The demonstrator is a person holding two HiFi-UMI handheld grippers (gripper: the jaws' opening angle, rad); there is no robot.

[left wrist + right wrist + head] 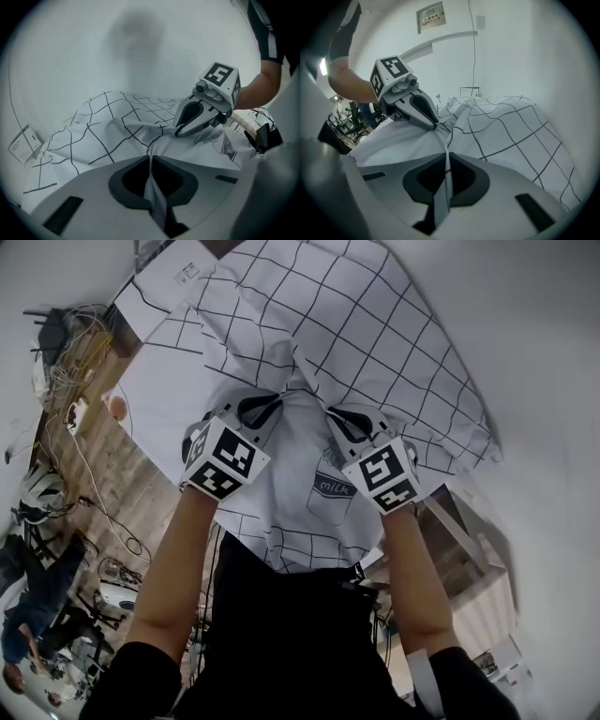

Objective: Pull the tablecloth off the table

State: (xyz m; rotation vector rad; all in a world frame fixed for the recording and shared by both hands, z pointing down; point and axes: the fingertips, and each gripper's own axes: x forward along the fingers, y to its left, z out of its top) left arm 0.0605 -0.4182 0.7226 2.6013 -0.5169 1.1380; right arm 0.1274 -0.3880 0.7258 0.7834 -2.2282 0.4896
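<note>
Closest to us, a thin fold of the tablecloth (112, 133) stands pinched between the jaws of our left claw (151, 159). The jaws are pressed together on it, and the cloth runs back through the dark hollow behind the tips. Our right claw (446, 158) holds another fold of the same tablecloth in the same way, its jaws clamped on the fabric. The tablecloth is white, ruled with thin black squares over most of it and plain where a small drawing (330, 486) with the word "milk" sits. It lies spread over the table, whose top it hides, and its near edge hangs in front of our dark clothing. Between the two pinches the cloth rises into creases that fan away across the squares. Both claws sit on the near part of the tablecloth, side by side and a little apart, each tilted down onto it. Our left forearm (178, 559) and right forearm (412, 568) reach to them from the near edge. Beyond the far edge of the tablecloth rises a white wall (511, 51), carrying a small sign (431, 18) and a thin wire (474, 47). Left of the tablecloth we see a wooden floor (103, 479) strewn with cables (70, 362), and farther left a person (28, 615) is partly in view.
</note>
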